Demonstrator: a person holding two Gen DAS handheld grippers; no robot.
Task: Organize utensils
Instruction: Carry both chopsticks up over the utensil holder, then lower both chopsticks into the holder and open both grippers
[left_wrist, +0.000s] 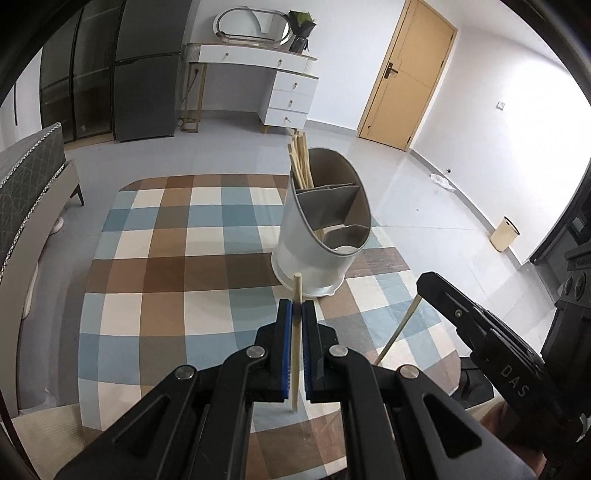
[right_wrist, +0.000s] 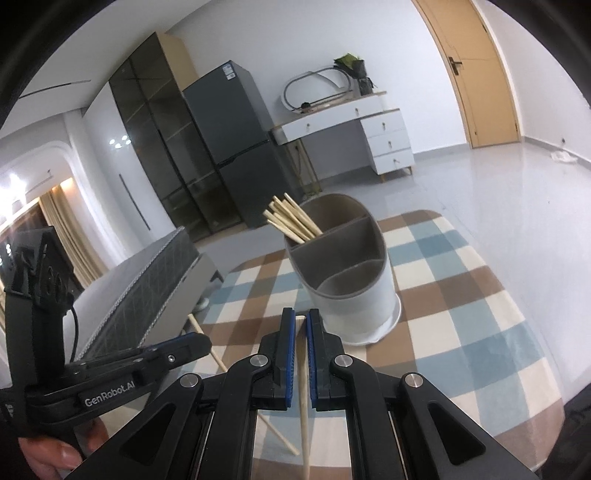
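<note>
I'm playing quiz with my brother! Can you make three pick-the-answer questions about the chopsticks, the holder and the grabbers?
1. Where is the chopstick bundle?
A. in the holder's far end compartment
B. flat on the tablecloth
C. on the floor

2. How many compartments does the utensil holder have?
A. one
B. three
C. six

3. What is the left gripper doing?
A. hanging wide open
B. squeezing a spoon
C. pinching one chopstick

Answers: 1 A, the sticks poke out of the end farthest from the cameras. 2 B, two dividers split it in three. 3 C, the blue pads press a pale stick between them.
</note>
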